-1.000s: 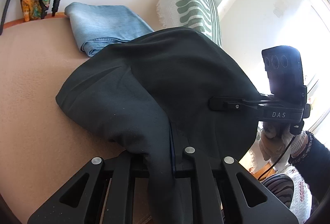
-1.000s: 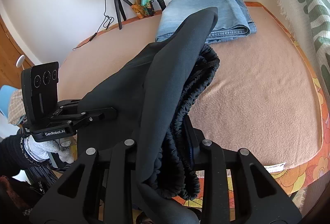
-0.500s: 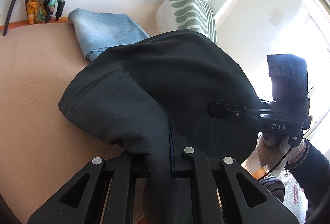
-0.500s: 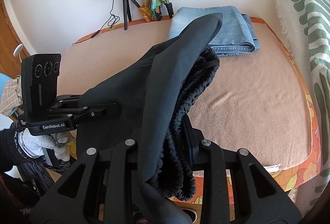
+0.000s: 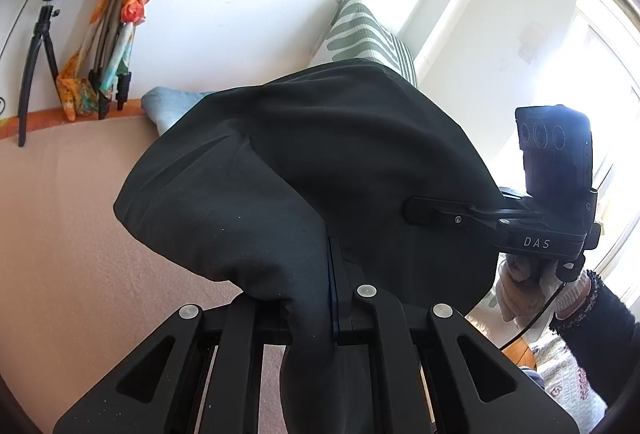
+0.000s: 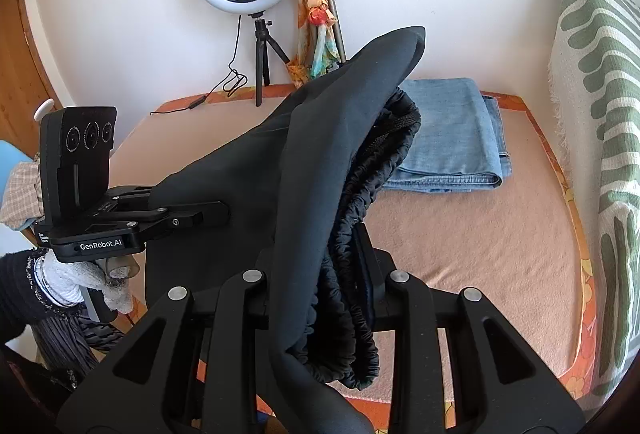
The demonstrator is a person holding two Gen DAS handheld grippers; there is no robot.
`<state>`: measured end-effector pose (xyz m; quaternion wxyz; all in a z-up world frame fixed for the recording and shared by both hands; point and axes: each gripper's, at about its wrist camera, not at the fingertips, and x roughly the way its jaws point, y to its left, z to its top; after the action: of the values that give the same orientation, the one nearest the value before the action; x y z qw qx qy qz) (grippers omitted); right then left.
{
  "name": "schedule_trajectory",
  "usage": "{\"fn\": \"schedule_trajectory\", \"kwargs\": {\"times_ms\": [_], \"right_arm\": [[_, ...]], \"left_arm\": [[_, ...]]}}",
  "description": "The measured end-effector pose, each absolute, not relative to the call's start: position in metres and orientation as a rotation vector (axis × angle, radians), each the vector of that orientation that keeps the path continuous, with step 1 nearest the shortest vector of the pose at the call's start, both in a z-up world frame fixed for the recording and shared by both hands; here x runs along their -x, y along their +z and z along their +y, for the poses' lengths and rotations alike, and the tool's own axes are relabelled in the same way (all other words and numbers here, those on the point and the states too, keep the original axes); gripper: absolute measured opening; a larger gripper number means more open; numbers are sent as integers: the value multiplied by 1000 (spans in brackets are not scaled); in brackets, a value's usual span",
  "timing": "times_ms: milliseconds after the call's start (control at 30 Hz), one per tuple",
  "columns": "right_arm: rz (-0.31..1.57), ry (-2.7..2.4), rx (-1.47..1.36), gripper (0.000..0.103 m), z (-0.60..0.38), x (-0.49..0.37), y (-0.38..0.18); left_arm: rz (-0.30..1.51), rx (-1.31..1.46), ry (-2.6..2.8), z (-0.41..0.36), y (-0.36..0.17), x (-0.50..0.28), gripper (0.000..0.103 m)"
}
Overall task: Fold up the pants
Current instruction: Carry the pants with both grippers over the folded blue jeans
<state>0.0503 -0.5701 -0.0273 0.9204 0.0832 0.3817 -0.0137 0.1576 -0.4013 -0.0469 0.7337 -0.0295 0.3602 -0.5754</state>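
The black pants (image 5: 320,162) are held up above the bed (image 6: 472,234), pinched by both tongs. The left tongs (image 5: 332,298) are clamped on plain fabric, the right tongs (image 6: 340,274) on the gathered waistband (image 6: 360,194). Folded jeans (image 6: 452,130) are seen lying on the bed behind.

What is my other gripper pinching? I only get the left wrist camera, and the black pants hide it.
Observer: The right gripper is shut on the black pants at their gathered elastic waistband.
Operator: Is the blue thing peeking out behind the pants folded?
Observer: Yes. The blue jeans lie folded flat on the tan blanket.
Operator: Do the jeans touch the stripy cushion?
Observer: No. The green-striped cushion stands apart from them, with bare bed edge between.
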Motion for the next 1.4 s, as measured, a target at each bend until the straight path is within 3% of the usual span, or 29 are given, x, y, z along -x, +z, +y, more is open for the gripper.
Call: {"fn": "schedule_trajectory", "kwargs": {"times_ms": [600,1267,1400], "right_arm": [[710,-62,-158,28,-673,-173,-3],[911,-36,-168,28,-768,-271,-89],[936,-107,-172,37,-782,-272,-98]], "left_arm": [[693,-37,-1222,-497,-10,-264,8],[856,-57,-1191,-568,-92,-339,9],[867,-92,-1158,-567,-93,-341,16]]}}
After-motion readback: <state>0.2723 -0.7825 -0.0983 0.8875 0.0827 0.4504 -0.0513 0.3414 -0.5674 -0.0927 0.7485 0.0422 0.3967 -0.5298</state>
